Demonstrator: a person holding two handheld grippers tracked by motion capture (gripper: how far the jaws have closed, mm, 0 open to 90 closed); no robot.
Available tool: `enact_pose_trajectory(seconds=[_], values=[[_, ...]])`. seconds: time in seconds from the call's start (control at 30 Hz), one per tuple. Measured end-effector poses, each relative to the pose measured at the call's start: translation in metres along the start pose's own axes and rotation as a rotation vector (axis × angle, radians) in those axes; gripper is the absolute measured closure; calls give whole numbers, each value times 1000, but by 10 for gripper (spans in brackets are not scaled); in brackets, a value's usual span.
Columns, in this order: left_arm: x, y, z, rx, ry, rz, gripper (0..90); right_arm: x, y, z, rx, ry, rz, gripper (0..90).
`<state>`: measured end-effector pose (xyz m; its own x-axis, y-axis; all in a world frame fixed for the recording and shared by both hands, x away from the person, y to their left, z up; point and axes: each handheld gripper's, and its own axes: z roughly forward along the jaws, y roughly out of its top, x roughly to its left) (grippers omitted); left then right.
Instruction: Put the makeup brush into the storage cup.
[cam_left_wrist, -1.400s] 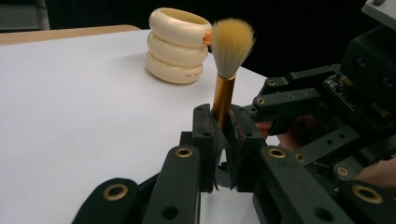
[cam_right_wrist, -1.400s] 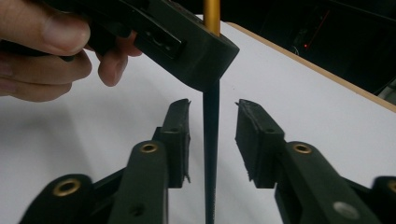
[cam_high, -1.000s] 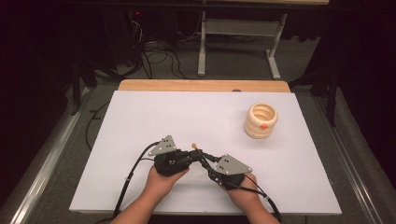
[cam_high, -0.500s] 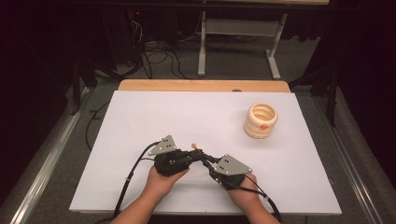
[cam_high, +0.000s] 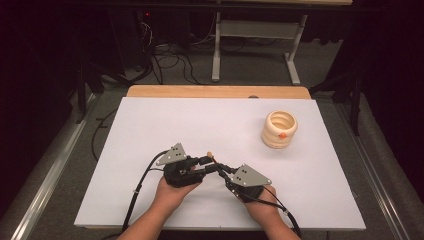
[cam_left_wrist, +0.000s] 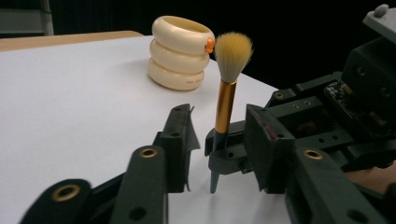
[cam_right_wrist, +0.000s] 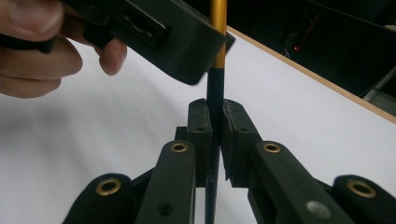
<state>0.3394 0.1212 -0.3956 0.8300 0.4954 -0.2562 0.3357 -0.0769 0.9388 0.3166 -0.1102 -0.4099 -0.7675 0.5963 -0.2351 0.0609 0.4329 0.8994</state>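
Your right gripper (cam_right_wrist: 215, 122) has its jaws closed on the dark lower handle of the brush (cam_right_wrist: 216, 84), which stands upright between the pads. Above the jaws the handle turns gold. The left gripper (cam_right_wrist: 154, 32) sits just above and left of your jaws, beside the gold section, held by a hand (cam_right_wrist: 42, 46). The white table (cam_right_wrist: 93, 140) lies beyond the jaws.

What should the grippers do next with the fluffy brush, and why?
Probably the left gripper should back away from the brush. Its jaws have just been opening and stand apart on either side of the handle, while the right gripper is shut on the dark lower handle and holds it upright. Then the right one could likely carry it toward the cream ringed holder.
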Motion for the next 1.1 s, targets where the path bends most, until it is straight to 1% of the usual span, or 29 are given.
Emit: enact_pose_trajectory(seconds=[0.13, 0.27, 0.33, 0.4, 0.5, 0.6, 0.67, 0.7, 0.8, 0.9, 0.93, 0.97, 1.03, 1.1], values=[[0, 0, -2, 1, 23, 16, 536, -3, 0, -1, 2, -10, 9, 852], [1, 1, -3, 9, 60, 30, 466, -6, 0, -3, -2, -16, 12, 851], [1, 1, -4, 16, 91, 46, 422, -7, 0, -4, -5, -18, 20, 852], [3, 1, -6, 21, 110, 52, 394, -9, 0, -4, -9, -20, 24, 852], [5, -1, -7, 38, 154, 75, 356, -10, -1, -6, -7, -25, 30, 851], [9, -3, -10, 46, 195, 85, 318, -13, -1, -7, -13, -29, 31, 852], [12, -3, -12, 45, 214, 80, 288, -14, -1, -8, -13, -29, 34, 851], [13, -3, -14, 44, 218, 78, 279, -15, -1, -8, -15, -29, 44, 851], [16, -3, -19, 42, 239, 79, 258, -18, -2, -10, -15, -35, 38, 851], [19, -3, -26, 39, 258, 79, 233, -20, -3, -11, -13, -39, 53, 851], [19, -4, -28, 36, 268, 79, 221, -21, -3, -12, -15, -42, 47, 851], [21, -4, -30, 35, 276, 78, 209, -22, -3, -12, -16, -44, 56, 851], [23, -4, -34, 34, 287, 76, 190, -24, -3, -13, -18, -47, 53, 851], [25, -5, -38, 42, 300, 79, 169, -25, -4, -15, -19, -48, 62, 851]])
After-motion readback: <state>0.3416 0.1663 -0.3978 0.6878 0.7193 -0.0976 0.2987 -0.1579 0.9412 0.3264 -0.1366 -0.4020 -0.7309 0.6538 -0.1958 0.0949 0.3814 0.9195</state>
